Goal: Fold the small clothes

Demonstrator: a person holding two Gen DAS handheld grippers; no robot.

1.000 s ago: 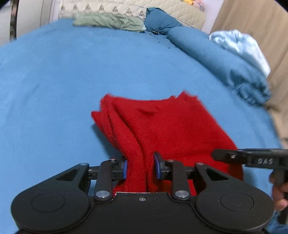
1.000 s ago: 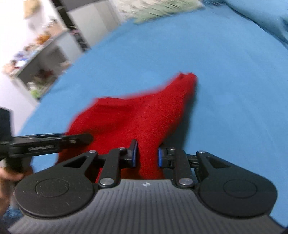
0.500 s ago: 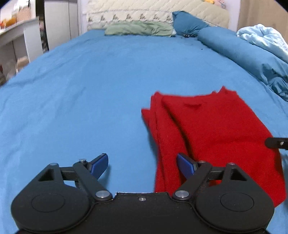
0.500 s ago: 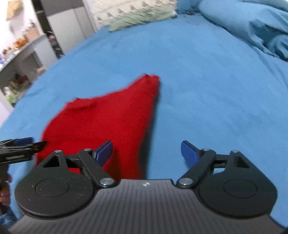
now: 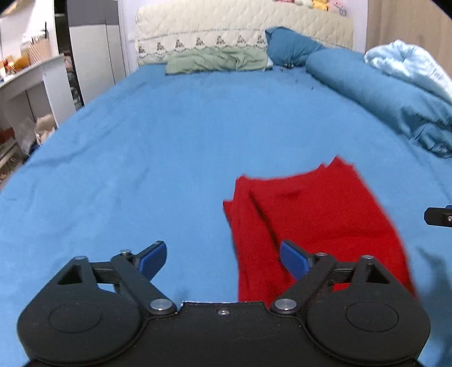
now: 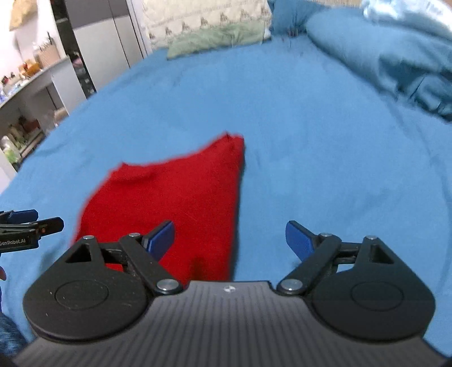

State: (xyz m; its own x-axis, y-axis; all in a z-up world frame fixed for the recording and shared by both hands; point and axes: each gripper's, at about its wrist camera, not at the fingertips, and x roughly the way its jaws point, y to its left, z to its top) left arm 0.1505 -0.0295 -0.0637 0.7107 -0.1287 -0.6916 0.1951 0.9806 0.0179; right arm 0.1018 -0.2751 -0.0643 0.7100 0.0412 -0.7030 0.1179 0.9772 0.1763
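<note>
A folded red knit garment point(image 5: 316, 223) lies flat on the blue bedsheet point(image 5: 158, 158); it also shows in the right wrist view point(image 6: 175, 206). My left gripper point(image 5: 223, 258) is open and empty, raised above the garment's near left edge. My right gripper point(image 6: 230, 240) is open and empty above the garment's near right edge. The left gripper's tip point(image 6: 28, 225) shows at the left of the right wrist view, and the right gripper's tip point(image 5: 439, 216) at the right edge of the left wrist view.
A green pillow point(image 5: 217, 60), a dark blue pillow point(image 5: 291, 46) and a quilted headboard point(image 5: 243, 26) are at the bed's far end. A rolled blue duvet point(image 5: 389, 98) and a pale blue blanket point(image 5: 409, 67) lie along the right. A white desk and shelves point(image 5: 31, 87) stand left.
Both grippers were shut on the red garment's near edge a second ago. They have let go, opened wide and drawn back and up. The garment now lies flat.
</note>
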